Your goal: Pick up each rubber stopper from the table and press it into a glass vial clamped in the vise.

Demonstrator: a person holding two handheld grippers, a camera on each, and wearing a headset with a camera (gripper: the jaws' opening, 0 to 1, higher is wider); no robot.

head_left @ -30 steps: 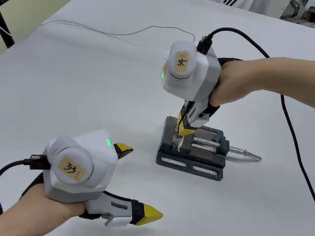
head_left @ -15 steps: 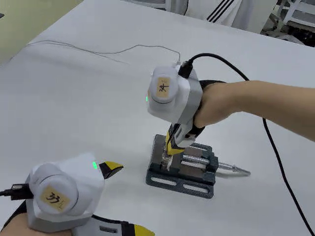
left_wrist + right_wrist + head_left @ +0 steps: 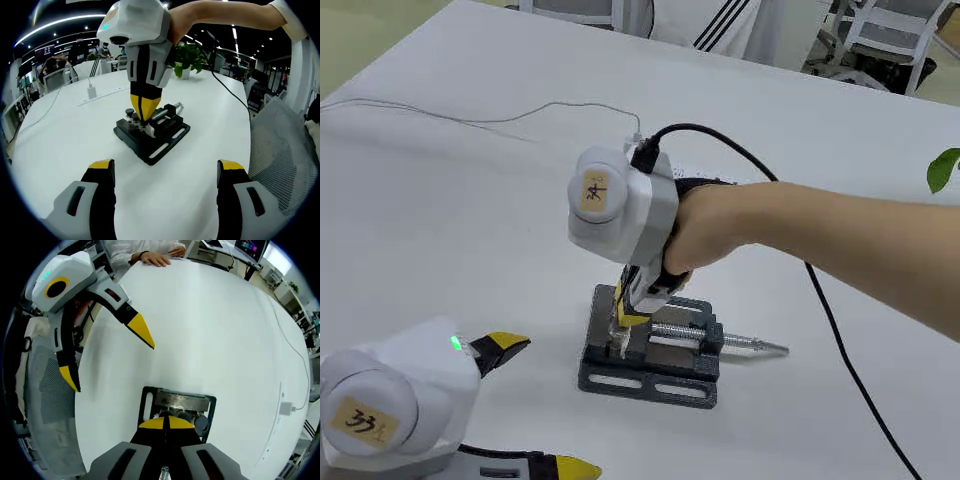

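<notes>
One vise (image 3: 650,384) low at centre of the head view, long axis lying 9 to 3 o'clock, screw (image 3: 756,347) sticking out toward 3; vial (image 3: 619,346) standing upright in it at the 9 o'clock end; a few small round tops (image 3: 201,423) beside the tips in the right gripper view, count unsure.

Two grippers; right gripper (image 3: 622,325) upright, tips pointing straight down onto the vial, jaws pressed together with only a seam between them; cannot tell whether a stopper is nipped under the tips; left gripper (image 3: 540,405) low at 7 o'clock, well apart from the vise, jaws spread wide and holding nothing, pointing toward 3.

One black cable (image 3: 692,127) arching off the top of the right gripper and trailing toward 5 o'clock; one thin white lead (image 3: 490,122) lying at 11.

Bare white table (image 3: 450,230) all round the vise, widest toward 9 and 12; far edge at 12 to 1, chairs (image 3: 885,45) beyond.
</notes>
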